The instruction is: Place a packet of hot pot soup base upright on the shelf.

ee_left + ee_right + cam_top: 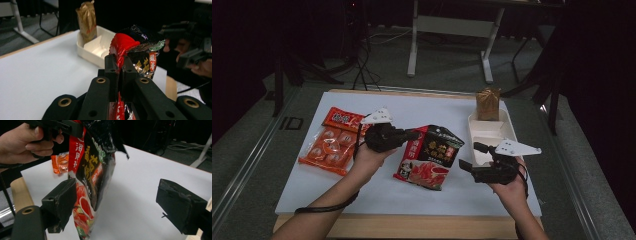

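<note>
- High view: left gripper (pixel 412 135) clenched on the upper edge of the black-and-red sauce pouch (pixel 430 156), near the middle of the white table (pixel 362 195); pouch hanging tilted, lower end close to the tabletop or resting on it, cannot tell which.
- Left gripper view: jaws pressed together with the pouch's red seam (pixel 120 53) pinched between them.
- Right gripper (pixel 468 156) released, jaws set wide; seen in the right gripper view just beside the pouch (pixel 93 170), one pad (pixel 61 200) near its printed face, the other well apart; touching or not, cannot tell.
- White tray (pixel 511 131) at the table's far right edge; gold-brown bag (pixel 488 104) standing upright in its far end, nearer part bare.
- Orange snack pack (pixel 332 142) lying flat near the left edge.
</note>
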Available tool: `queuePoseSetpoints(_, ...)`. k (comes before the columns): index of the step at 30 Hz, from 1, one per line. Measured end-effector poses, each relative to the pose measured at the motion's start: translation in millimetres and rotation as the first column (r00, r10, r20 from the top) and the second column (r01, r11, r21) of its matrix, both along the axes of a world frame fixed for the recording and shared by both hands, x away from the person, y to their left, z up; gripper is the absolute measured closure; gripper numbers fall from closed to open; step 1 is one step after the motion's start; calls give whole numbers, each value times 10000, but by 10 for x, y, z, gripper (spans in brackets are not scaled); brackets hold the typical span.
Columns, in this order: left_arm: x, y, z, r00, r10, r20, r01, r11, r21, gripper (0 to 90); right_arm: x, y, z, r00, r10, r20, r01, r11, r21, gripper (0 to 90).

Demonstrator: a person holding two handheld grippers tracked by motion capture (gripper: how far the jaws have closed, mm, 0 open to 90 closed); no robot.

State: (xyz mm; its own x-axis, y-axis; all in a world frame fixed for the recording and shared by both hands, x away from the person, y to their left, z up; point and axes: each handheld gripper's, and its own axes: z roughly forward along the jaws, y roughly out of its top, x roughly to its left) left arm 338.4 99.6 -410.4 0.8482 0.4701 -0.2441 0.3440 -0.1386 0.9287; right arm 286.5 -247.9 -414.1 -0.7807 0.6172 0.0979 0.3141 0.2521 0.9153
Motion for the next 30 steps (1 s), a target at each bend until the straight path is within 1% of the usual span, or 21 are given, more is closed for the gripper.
queuePoseSetpoints(1,12,-11,0,10000,0,-15,0,9999,-113,868,9,14,9,10000,-34,-30,34,10000,-29,207)
queuePoseSetpoints(2,12,-11,0,10000,0,-15,0,9999,-113,867,9,14,9,10000,-34,-30,34,10000,-29,207)
queuePoseSetpoints(3,45,-33,0,9999,-54,-143,49,9995,-309,868,38,28,33,9999,-97,-120,99,9998,147,224)
queuePoseSetpoints(5,71,-61,0,9996,-136,-229,124,9987,-496,868,63,41,53,9997,-176,-155,178,9997,135,273)
queuePoseSetpoints(7,87,-92,1,9996,-203,-211,189,9976,-671,868,90,48,74,9996,-150,-222,155,9996,227,298)
queuePoseSetpoints(9,104,-128,9,9995,-227,-213,210,9968,-772,867,111,52,103,9992,-139,-365,149,9995,275,396)
queuePoseSetpoints(10,104,-128,9,9995,-227,-213,210,9968,-772,867,111,52,103,9992,-139,-365,149,9995,275,396)
queuePoseSetpoints(12,127,-182,26,9993,-315,-211,291,9937,-1086,867,132,61,160,9992,-217,-347,221,9997,122,456)
queuePoseSetpoints(15,133,-241,53,9993,-372,-88,358,9917,-1238,867,159,72,214,9987,-248,-456,261,9993,276,494)
queuePoseSetpoints(17,133,-241,53,9993,-372,-88,358,9917,-1238,867,169,78,229,9986,-285,-455,300,9991,313,494)
queuePoseSetpoints(18,118,-292,68,9995,-301,39,303,9921,-1220,867,169,78,229,9986,-285,-455,300,9991,313,504)
queuePoseSetpoints(19,96,-324,66,9996,-162,250,190,9930,-1164,867,187,96,274,9986,-240,-477,258,9990,374,599)
queuePoseSetpoints(20,96,-324,66,9996,-162,250,190,9930,-1164,867,187,96,274,9986,-240,-477,258,9990,374,599)
queuePoseSetpoints(22,102,-322,53,9998,-125,154,144,9914,-1302,866,195,93,290,9985,-326,-438,339,9990,284,671)
queuePoseSetpoints(23,105,-316,39,9998,-97,154,117,9908,-1350,865,203,83,290,9983,-337,-472,354,9987,361,721)
queuePoseSetpoints(24,107,-317,26,9999,-75,125,90,9915,-1301,864,217,75,284,9979,-361,-535,384,9984,425,740)
queuePoseSetpoints(25,111,-314,16,10000,-57,78,66,9920,-1262,863,214,84,281,9980,-415,-478,432,9984,354,747)
queuePoseSetpoints(26,128,-296,-15,9999,-127,-117,109,9897,-1427,858,215,92,288,9982,-359,-485,373,9990,266,750)
queuePoseSetpoints(27,137,-284,-20,9996,-222,-187,192,9889,-1474,852,219,94,300,9984,-295,-481,306,9993,232,752)
queuePoseSetpoints(29,137,-284,-20,9996,-222,-187,192,9889,-1474,845,220,93,308,9985,-287,-467,300,9992,269,752)
queuePoseSetpoints(30,147,-264,-25,9986,-392,-341,336,9878,-1520,826,225,93,333,9988,-254,-408,263,9994,231,759)
